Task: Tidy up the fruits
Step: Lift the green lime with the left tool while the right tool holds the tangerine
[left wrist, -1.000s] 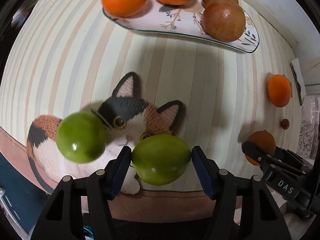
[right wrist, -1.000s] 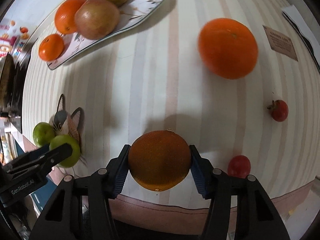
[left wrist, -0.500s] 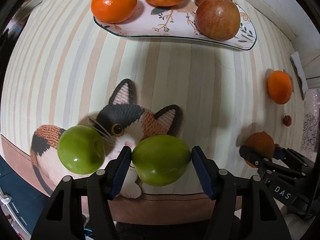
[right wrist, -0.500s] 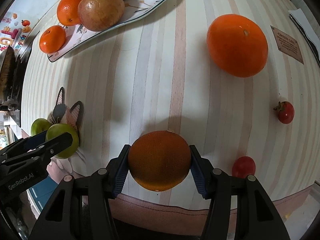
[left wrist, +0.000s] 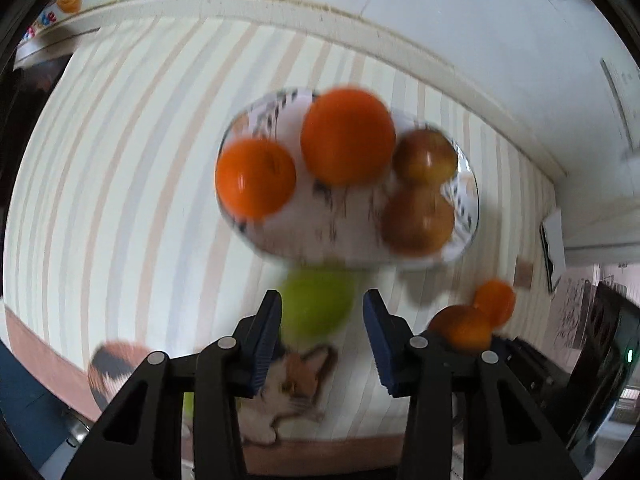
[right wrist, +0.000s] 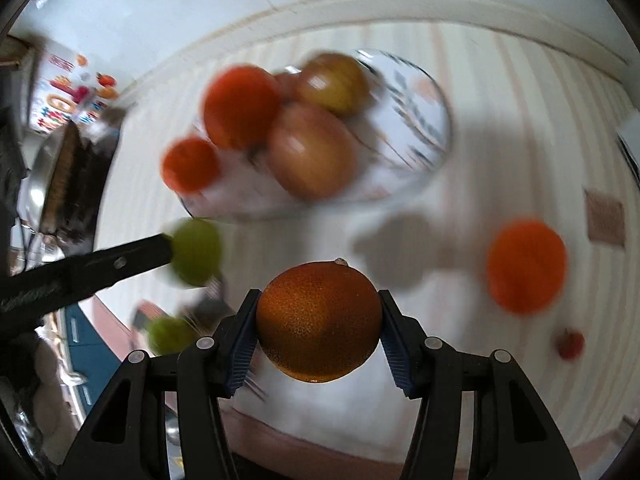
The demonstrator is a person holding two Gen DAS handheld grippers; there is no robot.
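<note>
Here we see the left gripper [left wrist: 320,320] with a blurred green apple [left wrist: 316,306] between its pads; whether it grips, we cannot tell. The right gripper [right wrist: 318,330] is clamped on a dark orange [right wrist: 318,322]. The plate [left wrist: 466,216] near the table's far edge carries two oranges and two apples. Another orange [right wrist: 526,266] lies on the striped tablecloth [left wrist: 120,200].
</note>
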